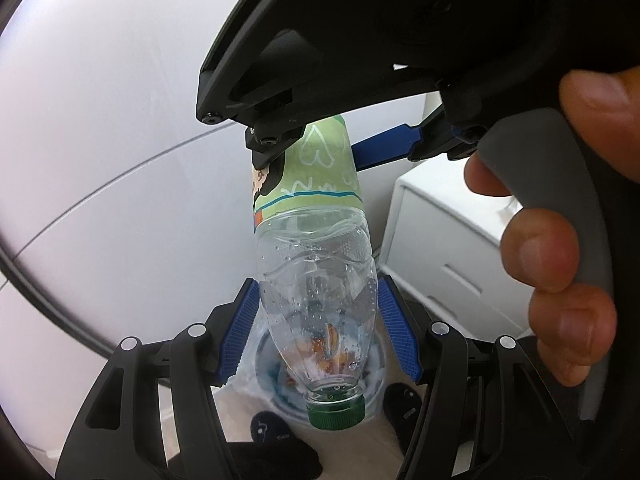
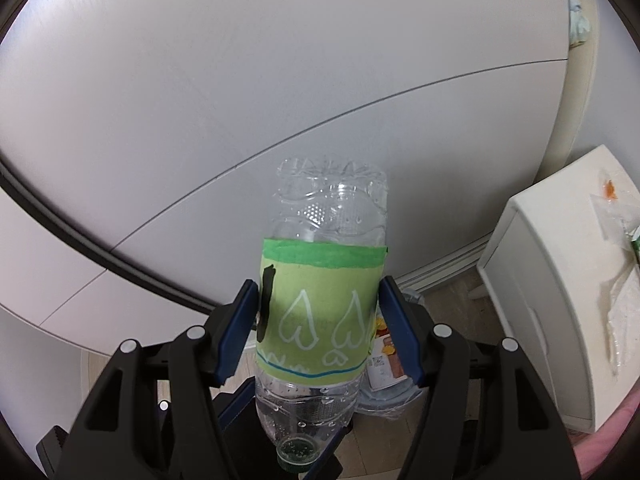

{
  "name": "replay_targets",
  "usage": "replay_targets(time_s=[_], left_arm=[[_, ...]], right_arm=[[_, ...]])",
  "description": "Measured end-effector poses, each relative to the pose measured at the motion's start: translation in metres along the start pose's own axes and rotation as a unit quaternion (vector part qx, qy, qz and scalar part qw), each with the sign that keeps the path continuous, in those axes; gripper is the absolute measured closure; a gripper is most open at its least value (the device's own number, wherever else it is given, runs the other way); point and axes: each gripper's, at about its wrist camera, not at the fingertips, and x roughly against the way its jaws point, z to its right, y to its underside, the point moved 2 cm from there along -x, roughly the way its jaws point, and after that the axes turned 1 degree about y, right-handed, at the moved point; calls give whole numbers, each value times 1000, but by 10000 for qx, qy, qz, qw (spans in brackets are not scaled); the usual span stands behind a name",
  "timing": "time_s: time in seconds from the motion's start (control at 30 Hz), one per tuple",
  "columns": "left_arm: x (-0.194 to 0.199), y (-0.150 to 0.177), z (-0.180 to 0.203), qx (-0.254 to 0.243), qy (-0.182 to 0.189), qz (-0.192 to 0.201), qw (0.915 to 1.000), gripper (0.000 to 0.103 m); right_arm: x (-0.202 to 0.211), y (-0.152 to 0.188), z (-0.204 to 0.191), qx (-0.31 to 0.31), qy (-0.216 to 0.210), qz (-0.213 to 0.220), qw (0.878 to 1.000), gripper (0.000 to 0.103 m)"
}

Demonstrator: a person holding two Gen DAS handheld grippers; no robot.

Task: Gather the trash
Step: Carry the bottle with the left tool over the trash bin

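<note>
Against a pale grey-white wall [image 2: 280, 80] crossed by a thin seam and a dark curved band at about eight o'clock, I have a clear plastic bottle [image 2: 324, 280] held cap-down between both tongs. My right gripper [image 2: 318, 332] stands part-way open, its blue pads pressing the green paper label [image 2: 320, 320] from either side. My left gripper [image 1: 320, 330] is likewise part-way open, its ribbed pads against the clear lower shoulder of the same bottle, droplets showing inside. The green cap [image 1: 337, 410] points down at six o'clock in the left wrist view.

Beneath the cap sits a round bin [image 1: 376, 380] lined with clear plastic, orange scraps inside it. Light wood-tone floor [image 2: 452, 312] shows around it, and two dark slippers [image 1: 270, 428] lie at six o'clock. At three o'clock in the right wrist view stands a white cabinet [image 2: 532, 300] just beside the wall's skirting, its top strewn with crumpled clear wrapper [image 2: 624, 220] and an orange fragment. A hand [image 1: 560, 280] grips the right tong's grey handle at three o'clock in the left wrist view.
</note>
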Motion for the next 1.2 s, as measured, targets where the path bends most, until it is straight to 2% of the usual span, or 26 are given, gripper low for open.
replay_targets(time_s=[0.1, 0.4, 0.63, 0.7, 0.9, 1.07, 1.2], left_arm=[[-1, -10, 0, 56, -8, -108, 9999, 44], [-50, -9, 23, 123, 42, -488, 9987, 45], [-98, 7, 32, 169, 82, -874, 9960, 45], [-98, 6, 26, 187, 110, -987, 9949, 45], [-150, 21, 40, 219, 256, -1371, 9900, 45], [-168, 42, 27, 115, 294, -1530, 9877, 45], [-185, 44, 20, 84, 331, -1685, 9851, 46]], right_arm=[[-10, 8, -4, 4, -22, -93, 10000, 43], [-50, 24, 5, -100, -84, -449, 9989, 43], [-103, 43, 18, -136, -119, -834, 9964, 43], [-117, 49, 23, -142, -120, -927, 9955, 43], [-159, 67, 42, -257, -104, -1242, 9919, 43], [-179, 81, 51, -265, -145, -1387, 9899, 43], [-195, 88, 55, -233, -154, -1506, 9882, 43]])
